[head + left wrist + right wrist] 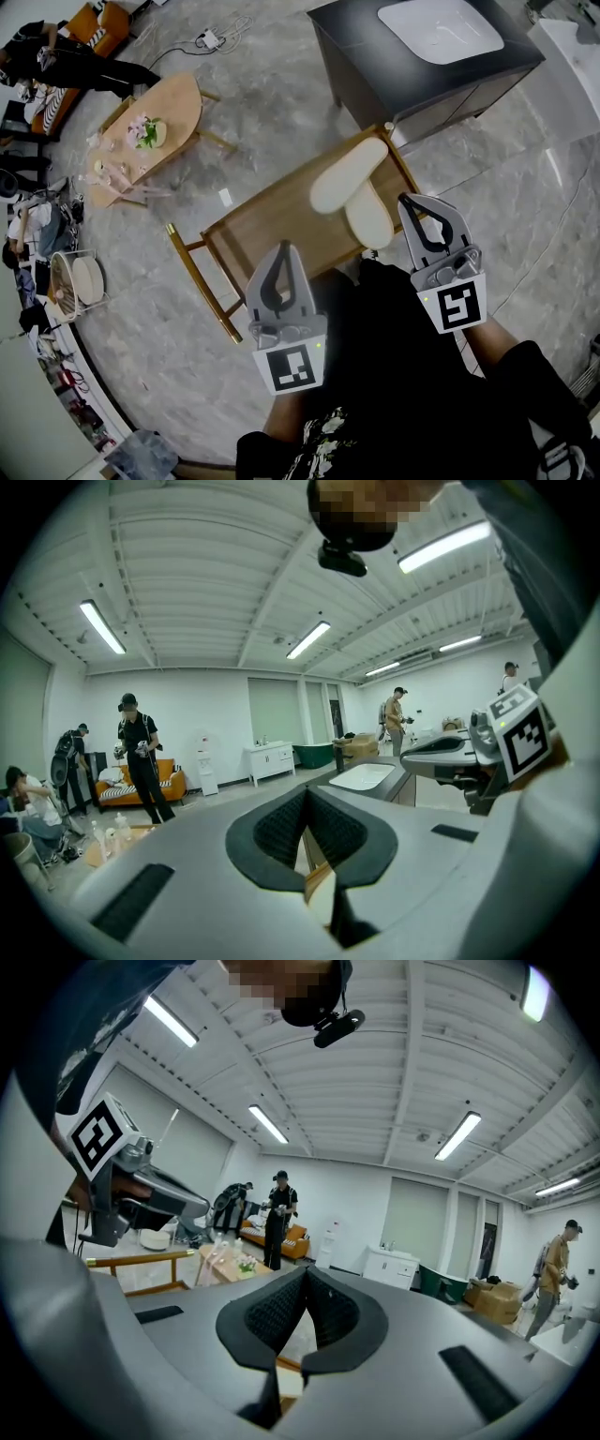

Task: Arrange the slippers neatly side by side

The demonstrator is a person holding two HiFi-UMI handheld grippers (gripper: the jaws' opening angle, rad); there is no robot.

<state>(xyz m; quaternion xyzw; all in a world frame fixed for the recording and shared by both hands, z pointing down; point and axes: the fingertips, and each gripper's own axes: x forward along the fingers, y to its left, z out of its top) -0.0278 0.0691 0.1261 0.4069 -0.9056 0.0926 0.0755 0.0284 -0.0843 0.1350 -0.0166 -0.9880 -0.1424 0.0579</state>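
Holds left tool [284, 247] pressed together, pinching nothing, over the tabletop's [267, 220] near part. Holds right tool [409, 200] likewise closed and empty by the tabletop's right edge. Finds both slippers [349, 175] on the tabletop's right half, splayed in a V, ends touching.

Grey two-jaw left tool [280, 272] and right tool [427, 223] held out nearly level, side by side, both closed and empty
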